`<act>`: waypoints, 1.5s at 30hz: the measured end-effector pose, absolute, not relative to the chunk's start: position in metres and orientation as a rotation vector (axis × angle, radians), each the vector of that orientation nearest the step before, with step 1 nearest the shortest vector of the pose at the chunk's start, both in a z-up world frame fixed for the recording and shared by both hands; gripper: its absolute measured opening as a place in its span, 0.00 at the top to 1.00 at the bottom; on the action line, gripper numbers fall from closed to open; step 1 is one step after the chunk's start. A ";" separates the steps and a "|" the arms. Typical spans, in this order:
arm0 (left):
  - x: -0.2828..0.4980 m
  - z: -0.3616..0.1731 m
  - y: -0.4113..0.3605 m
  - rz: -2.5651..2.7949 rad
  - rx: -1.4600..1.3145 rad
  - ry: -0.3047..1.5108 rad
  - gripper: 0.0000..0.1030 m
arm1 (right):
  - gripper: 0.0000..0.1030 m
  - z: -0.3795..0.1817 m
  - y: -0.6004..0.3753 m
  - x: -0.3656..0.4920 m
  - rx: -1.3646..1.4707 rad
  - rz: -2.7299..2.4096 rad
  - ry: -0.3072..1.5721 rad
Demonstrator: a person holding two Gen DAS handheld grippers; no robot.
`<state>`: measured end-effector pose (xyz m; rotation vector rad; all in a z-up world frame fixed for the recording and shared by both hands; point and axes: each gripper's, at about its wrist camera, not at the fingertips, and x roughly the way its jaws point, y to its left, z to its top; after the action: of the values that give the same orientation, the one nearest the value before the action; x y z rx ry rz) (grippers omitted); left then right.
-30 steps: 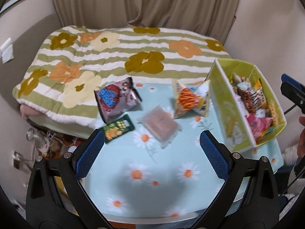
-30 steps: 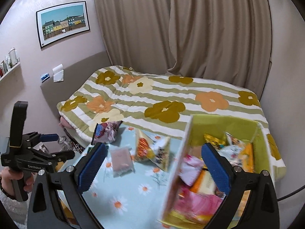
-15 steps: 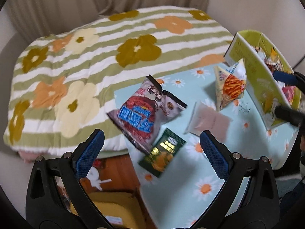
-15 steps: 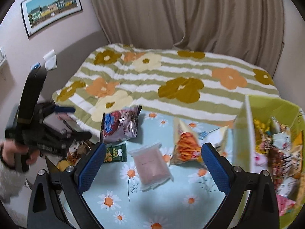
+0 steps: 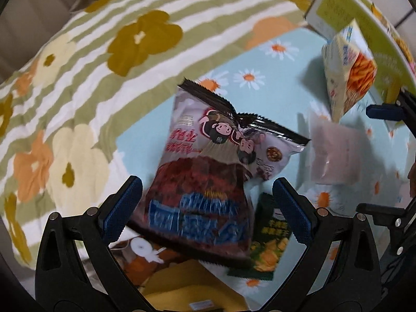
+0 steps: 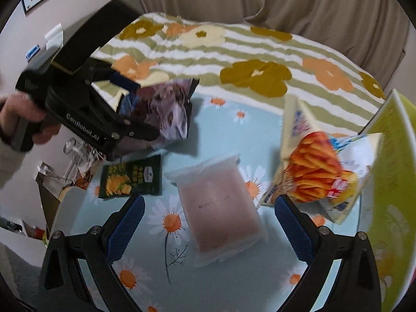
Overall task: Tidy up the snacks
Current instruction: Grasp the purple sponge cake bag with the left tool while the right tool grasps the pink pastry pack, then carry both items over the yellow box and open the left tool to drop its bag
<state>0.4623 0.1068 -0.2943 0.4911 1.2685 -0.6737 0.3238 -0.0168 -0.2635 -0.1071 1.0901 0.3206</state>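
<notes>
Snack table, four packets loose, both of my grippers over them.

Item one: left gripper [image 5: 206, 202], jaws spread wide on either side of the purple chip bag [image 5: 208, 179], gripping nothing; contact with the bag I could not tell. The bag lay at the far left edge of the daisy tablecloth [image 6: 221, 273], beside the floral quilt [image 5: 85, 59]. Item two: dark green packet [image 6: 131, 180], flat, just beside the bag. Item three: pale pink pouch [image 6: 221, 208], flat, mid-table, ahead of my right gripper [image 6: 209, 230], which stood wide apart and empty. Item four: orange-stick snack bag [image 6: 314, 173], leaning against the yellow-green box [image 6: 390, 169] at right.
</notes>
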 end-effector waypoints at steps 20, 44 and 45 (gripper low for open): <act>0.465 -0.309 0.100 -0.732 0.565 1.240 0.35 | 0.05 -0.298 -0.011 0.337 -0.232 0.408 1.111; 0.443 -0.276 0.120 -0.665 0.414 1.203 0.39 | 0.42 -0.305 -0.006 0.317 -0.286 0.389 1.111; 0.441 -0.273 0.122 -0.660 0.407 1.199 0.39 | 0.42 -0.303 -0.007 0.316 -0.276 0.384 1.110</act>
<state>0.4407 0.1218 -0.2732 0.4070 1.1991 -0.6601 0.3159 -0.0067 -0.3033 -0.2760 1.1100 0.3843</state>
